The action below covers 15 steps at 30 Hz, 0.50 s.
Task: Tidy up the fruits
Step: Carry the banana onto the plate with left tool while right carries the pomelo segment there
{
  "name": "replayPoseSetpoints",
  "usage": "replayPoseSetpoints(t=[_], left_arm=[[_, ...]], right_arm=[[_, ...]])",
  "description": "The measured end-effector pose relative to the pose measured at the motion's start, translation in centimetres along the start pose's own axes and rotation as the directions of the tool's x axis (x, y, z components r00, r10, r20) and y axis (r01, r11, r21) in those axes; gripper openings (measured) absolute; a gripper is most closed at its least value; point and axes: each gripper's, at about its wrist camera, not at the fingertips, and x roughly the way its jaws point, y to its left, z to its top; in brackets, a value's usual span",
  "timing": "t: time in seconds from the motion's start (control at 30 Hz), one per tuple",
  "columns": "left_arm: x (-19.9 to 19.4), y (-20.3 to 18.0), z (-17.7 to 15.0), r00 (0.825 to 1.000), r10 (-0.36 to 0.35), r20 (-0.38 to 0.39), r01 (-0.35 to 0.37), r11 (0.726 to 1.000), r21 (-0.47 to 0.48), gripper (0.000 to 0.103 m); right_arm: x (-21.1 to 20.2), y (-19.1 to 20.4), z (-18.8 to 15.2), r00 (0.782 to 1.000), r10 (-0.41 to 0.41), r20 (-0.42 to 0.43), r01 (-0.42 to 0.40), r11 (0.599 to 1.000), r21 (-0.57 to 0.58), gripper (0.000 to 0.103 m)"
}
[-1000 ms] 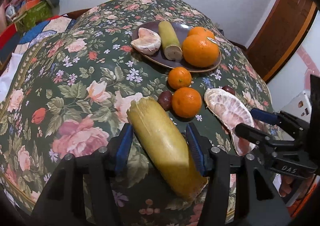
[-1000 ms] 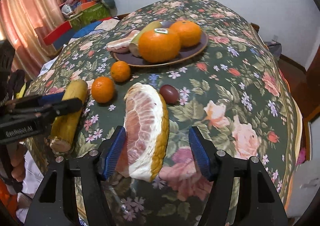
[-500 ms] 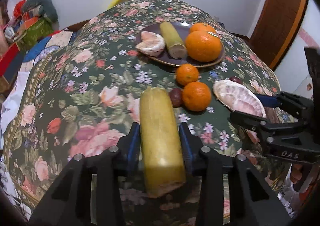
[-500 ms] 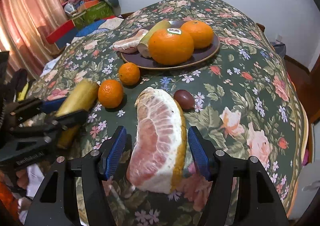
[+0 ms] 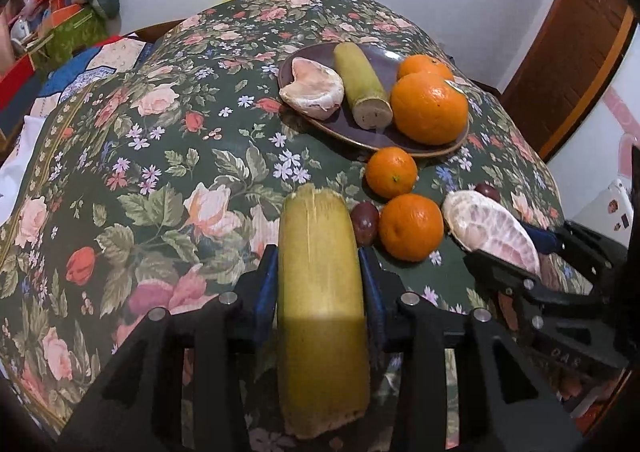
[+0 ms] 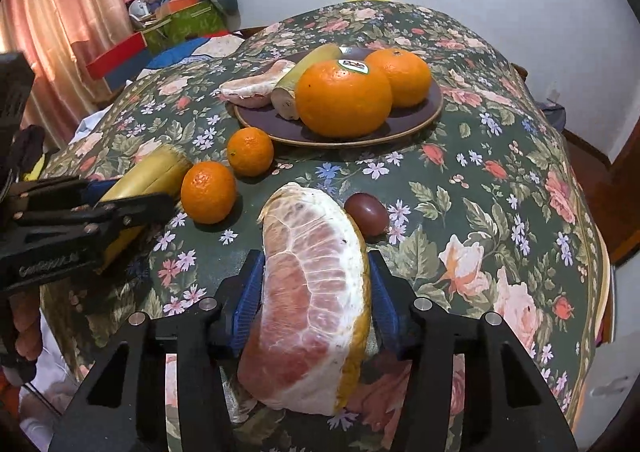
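My left gripper [image 5: 318, 284] is shut on a yellow-green sugarcane piece [image 5: 320, 292] near the table's front edge. My right gripper [image 6: 316, 292] is shut on a peeled pomelo wedge [image 6: 316, 292]; the wedge also shows in the left wrist view [image 5: 492, 228]. A brown plate [image 5: 372, 136] further back holds a pomelo piece [image 5: 314, 90], a second cane piece [image 5: 362, 84] and two large oranges [image 5: 430, 108]. Two small oranges [image 5: 410, 226] and two dark plums [image 5: 364, 222] lie on the cloth between plate and grippers.
The table is round with a dark floral cloth [image 5: 160, 172] that drops off at the edges. Piled boxes and cloths [image 6: 176, 20] stand beyond the table at the left, with a pink curtain [image 6: 60, 32]. A wooden door [image 5: 580, 52] is at the right.
Both grippers have closed: the left on the cane piece, the right on the pomelo wedge. Both have come forward toward the plate a little.
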Motion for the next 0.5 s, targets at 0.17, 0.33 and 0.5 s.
replayPoseSetpoints(t=[0.17, 0.33, 0.5], left_arm=[[-0.4, -0.2, 0.0, 1.000, 0.018, 0.012, -0.018, 1.000, -0.003, 0.038], [-2.0, -0.5, 0.2, 0.998, 0.027, 0.058, -0.027, 1.000, 0.004, 0.038], [-4.1, -0.7, 1.1, 0.992, 0.026, 0.121, -0.027, 1.000, 0.010, 0.038]], right_arm=[[-0.3, -0.3, 0.1, 1.000, 0.017, 0.002, -0.017, 1.000, 0.026, 0.046], [-1.1, -0.4, 0.3, 1.000, 0.024, 0.020, -0.025, 0.999, 0.040, 0.046], [-2.4, -0.8, 1.0, 0.998, 0.028, 0.060, -0.031, 0.998, 0.059, 0.046]])
